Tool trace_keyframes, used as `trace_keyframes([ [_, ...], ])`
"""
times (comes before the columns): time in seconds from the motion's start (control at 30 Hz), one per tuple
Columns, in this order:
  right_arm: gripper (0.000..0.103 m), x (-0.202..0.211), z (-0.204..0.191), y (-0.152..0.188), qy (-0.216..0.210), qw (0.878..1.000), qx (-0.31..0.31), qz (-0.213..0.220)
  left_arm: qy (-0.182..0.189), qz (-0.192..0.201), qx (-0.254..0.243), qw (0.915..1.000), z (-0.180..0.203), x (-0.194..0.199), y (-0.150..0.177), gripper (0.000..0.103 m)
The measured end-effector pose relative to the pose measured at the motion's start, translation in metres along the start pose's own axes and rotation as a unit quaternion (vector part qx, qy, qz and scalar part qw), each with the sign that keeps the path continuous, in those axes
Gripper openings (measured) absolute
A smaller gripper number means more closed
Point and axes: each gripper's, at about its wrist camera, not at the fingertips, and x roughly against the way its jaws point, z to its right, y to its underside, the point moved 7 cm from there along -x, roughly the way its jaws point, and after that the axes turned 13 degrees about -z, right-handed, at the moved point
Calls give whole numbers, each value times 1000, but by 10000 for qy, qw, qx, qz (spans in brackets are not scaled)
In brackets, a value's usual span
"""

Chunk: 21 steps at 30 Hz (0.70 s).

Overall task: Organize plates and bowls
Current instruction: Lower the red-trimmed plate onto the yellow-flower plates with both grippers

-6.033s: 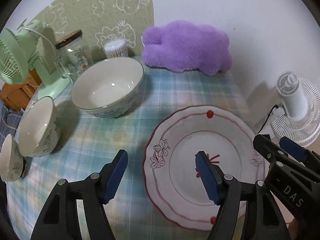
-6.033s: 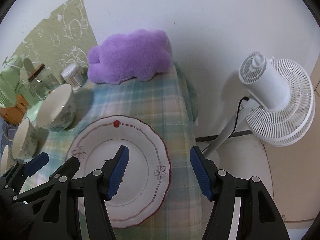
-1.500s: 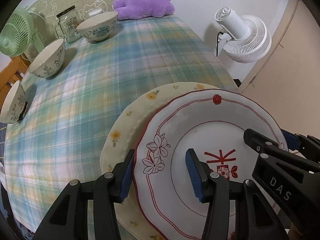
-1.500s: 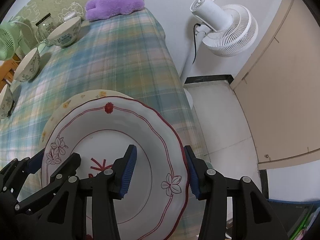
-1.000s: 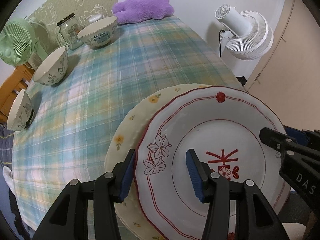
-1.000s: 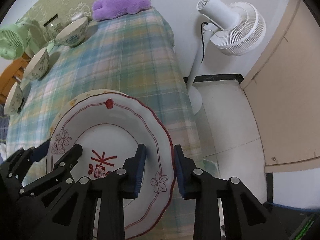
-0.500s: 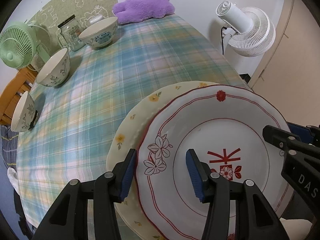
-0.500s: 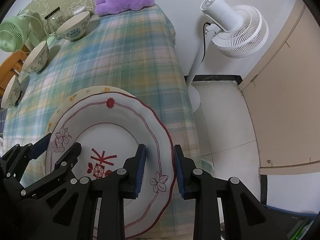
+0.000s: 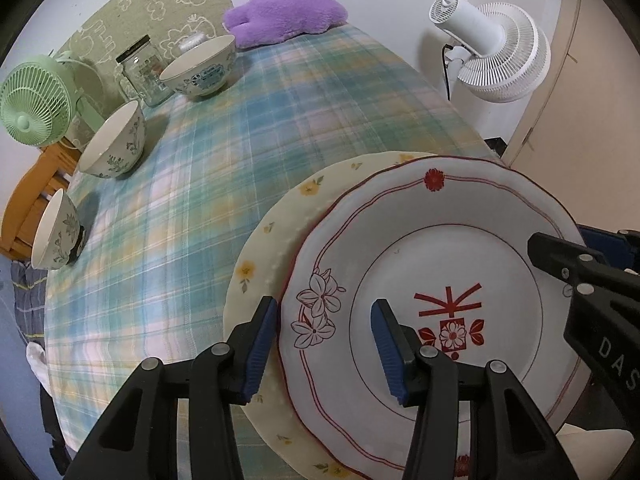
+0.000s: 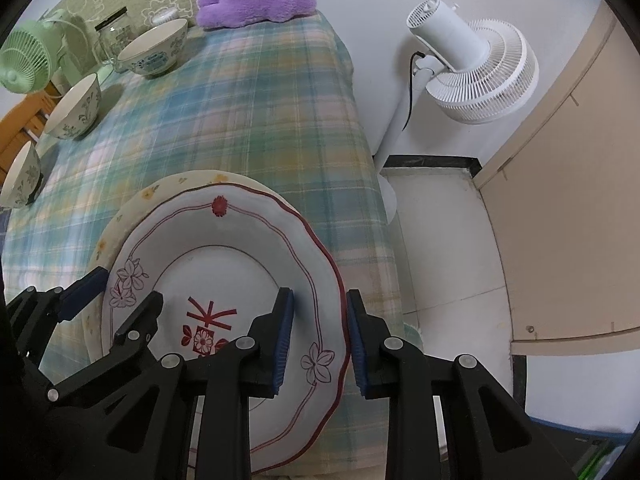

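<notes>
Red-rimmed plate (image 9: 440, 248) over yellow-flowered plate (image 9: 280, 232); left gripper (image 9: 324, 336) and right gripper (image 10: 318, 328) each clamp red-rimmed plate's rim.

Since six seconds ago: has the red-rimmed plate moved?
Yes. The red-rimmed plate was near the purple plush at the table's far end; it now sits toward the near edge, over the yellow floral plate, far from the plush.

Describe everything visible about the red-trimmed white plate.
The red-trimmed white plate, glossy like ceramic, has a scalloped rim, red line borders, outlined flowers and a red centre motif. It lies over the pale yellow flowered plate near the table's edge. The right tongs straddle its right rim, the left tongs its left.
</notes>
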Motion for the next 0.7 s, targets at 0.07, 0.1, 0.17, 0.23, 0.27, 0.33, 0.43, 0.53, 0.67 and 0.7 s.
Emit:
trace_keyframes([
  [0.07, 29, 0, -2, 0, 19, 10000, -4, -10, 5, -8, 5, 10000, -2, 0, 0, 50],
  [0.1, 29, 0, -2, 0, 31, 10000, 1, -16, 21, -14, 22, 10000, -3, 0, 0, 50],
  [0.17, 30, 0, -4, 1, 36, 10000, -9, -22, 38, -26, 53, 10000, -5, 1, 0, 50],
  [0.23, 30, -2, -6, 1, 5, 10000, -10, -53, 30, 6, 101, 9999, -7, 3, 0, 50],
  [0.27, 30, -2, -7, 0, -11, 10000, 6, -60, 23, 29, 124, 9999, -9, 4, 0, 50],
  [0.33, 30, -3, -12, -1, 6, 10000, 56, -48, 28, 56, 164, 9998, -12, 5, 0, 50],
  [0.43, 30, -1, -18, -4, 31, 9999, 138, -4, 90, 88, 165, 9998, -13, 6, 1, 49],
  [0.53, 30, -2, -25, -5, 13, 9998, 215, -25, 89, 107, 82, 9999, -10, 7, 1, 49],
  [0.67, 30, -4, -29, -6, 6, 9997, 239, -49, 133, 128, 144, 9997, -15, 8, 0, 49],
  [0.7, 31, -5, -29, -6, -4, 9997, 224, -72, 136, 134, 168, 9997, -15, 8, 0, 49],
])
